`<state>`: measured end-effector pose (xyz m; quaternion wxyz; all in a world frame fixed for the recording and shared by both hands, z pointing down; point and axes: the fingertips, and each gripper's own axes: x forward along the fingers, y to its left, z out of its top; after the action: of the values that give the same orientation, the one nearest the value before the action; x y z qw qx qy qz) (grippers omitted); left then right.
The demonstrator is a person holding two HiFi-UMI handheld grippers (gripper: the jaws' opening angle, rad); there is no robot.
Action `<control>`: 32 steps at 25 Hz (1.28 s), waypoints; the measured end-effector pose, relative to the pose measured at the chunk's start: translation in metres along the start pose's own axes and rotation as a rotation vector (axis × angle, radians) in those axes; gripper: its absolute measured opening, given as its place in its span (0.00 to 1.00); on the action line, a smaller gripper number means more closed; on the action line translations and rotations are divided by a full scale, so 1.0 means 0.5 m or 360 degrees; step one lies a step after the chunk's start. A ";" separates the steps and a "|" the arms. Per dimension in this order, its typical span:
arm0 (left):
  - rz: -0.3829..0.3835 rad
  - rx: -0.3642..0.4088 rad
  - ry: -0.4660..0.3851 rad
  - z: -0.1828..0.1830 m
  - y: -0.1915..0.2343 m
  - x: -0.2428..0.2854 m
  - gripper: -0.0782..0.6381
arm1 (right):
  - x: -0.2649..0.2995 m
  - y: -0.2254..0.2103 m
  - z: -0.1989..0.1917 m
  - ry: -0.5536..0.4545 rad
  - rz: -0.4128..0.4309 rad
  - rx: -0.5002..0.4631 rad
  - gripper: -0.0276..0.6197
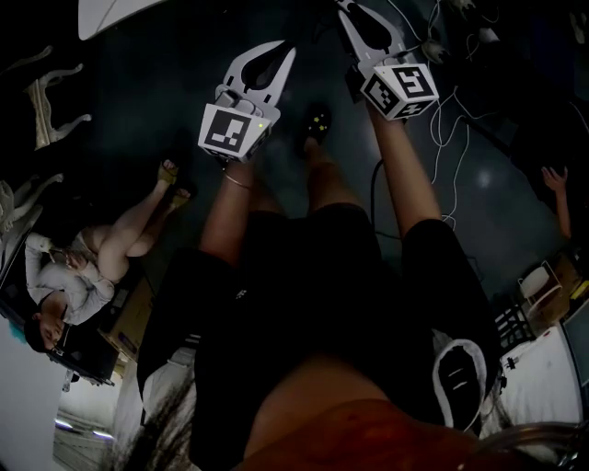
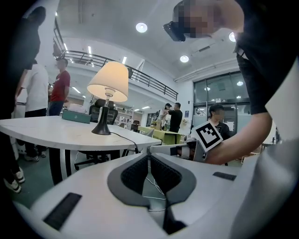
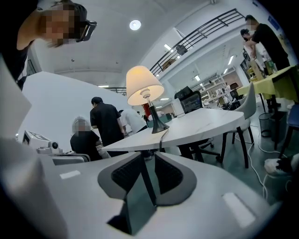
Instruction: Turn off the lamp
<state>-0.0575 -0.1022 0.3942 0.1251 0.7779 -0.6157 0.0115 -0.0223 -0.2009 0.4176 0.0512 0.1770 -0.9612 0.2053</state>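
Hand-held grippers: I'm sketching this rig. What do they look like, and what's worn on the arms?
Both the left hand-held gripper and right hand-held gripper are white, with tapering jaws, dark ribbed pads and a black-and-white marker cube. No sleeves; a thin bracelet circles the left wrist.

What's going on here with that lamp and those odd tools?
A person stands holding a pair of tongs in each hand. The left tongs are closed and the right tongs are slightly apart; both are empty. Ahead, a table lamp with a cream shade stands on a white table and appears lit. Neither pair touches it, so switching it off is not yet done.
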 end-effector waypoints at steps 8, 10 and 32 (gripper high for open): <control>-0.0004 -0.0050 0.0039 -0.060 0.017 0.043 0.12 | 0.060 -0.045 -0.029 0.0055 0.0038 -0.0051 0.22; 0.0004 -0.0060 0.0052 -0.072 0.024 0.055 0.12 | 0.072 -0.055 -0.028 0.0034 0.0045 -0.0055 0.22; 0.0070 0.0012 0.0069 -0.090 0.030 0.071 0.12 | 0.086 -0.025 -0.025 0.0087 0.0293 -0.0043 0.05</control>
<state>-0.0573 -0.1299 0.4467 0.1351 0.7642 -0.6298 0.0334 -0.0574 -0.2202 0.4411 0.0606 0.0815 -0.9743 0.2010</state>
